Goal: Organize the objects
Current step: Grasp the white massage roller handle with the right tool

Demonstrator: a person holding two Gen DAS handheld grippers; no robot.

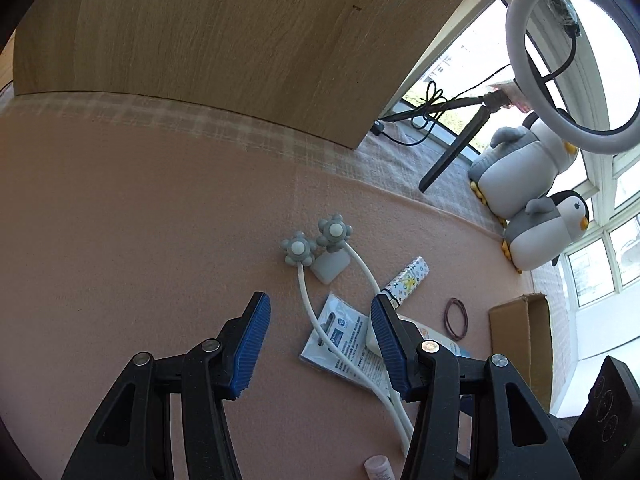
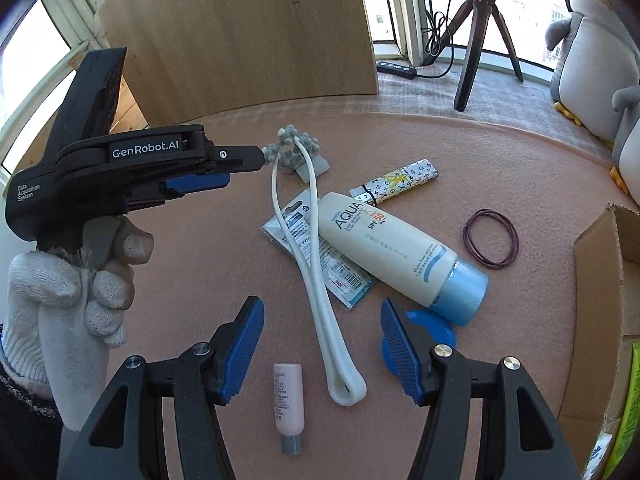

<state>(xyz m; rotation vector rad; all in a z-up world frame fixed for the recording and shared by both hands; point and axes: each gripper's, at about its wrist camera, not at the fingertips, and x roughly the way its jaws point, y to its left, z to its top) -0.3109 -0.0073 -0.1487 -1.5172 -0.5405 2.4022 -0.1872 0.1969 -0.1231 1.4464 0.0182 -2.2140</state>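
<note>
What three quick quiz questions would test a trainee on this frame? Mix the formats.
1. True or false: the sunscreen tube lies partly on the flat packet.
2. The hair ties lie closest to: A) the small pink bottle, B) the cardboard box, C) the tripod.
3. Fill in: the right gripper is ____.

Key: 1 true; 2 B; 3 open.

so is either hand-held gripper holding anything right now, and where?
Nothing held. Left hand-held gripper and right hand-held gripper are both open above the white massager.
</note>
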